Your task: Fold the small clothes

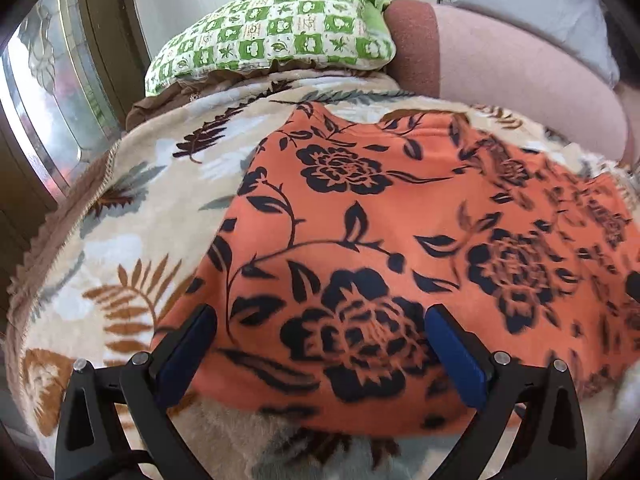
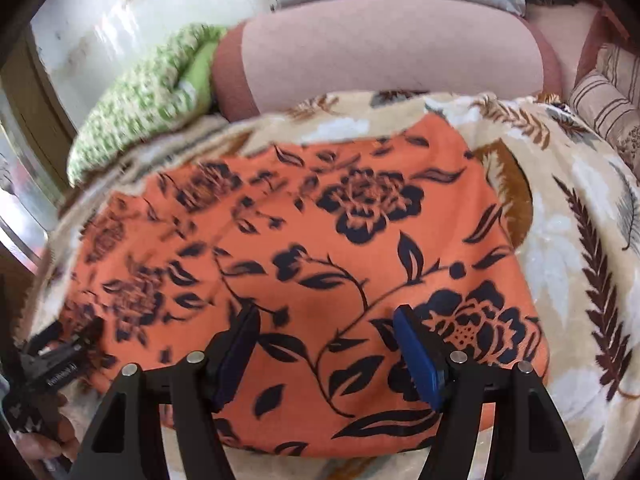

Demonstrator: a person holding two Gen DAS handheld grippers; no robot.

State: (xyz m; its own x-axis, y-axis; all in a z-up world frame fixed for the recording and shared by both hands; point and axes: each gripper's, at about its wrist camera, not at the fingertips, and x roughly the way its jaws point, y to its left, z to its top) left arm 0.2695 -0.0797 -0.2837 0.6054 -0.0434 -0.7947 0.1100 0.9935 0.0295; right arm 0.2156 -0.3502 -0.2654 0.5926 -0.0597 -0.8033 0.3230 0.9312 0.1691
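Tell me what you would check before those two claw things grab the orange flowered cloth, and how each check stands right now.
1. Left gripper open, blue pads apart: ok.
2. Right gripper open: ok.
3. Orange fabric garment with black flower print lying spread out on the cream leaf-patterned fleece blanket: ok, mostly flat; the far edge looks uneven.
4. Near hem of the garment lying between each gripper's fingers: ok, but whether the pads touch the cloth: cannot tell.
5. Nothing lying on top of the garment: ok; the green-and-white checked pillow sits beyond it.
6. Which edge is collar or hem: cannot tell, the pictures are blurred.
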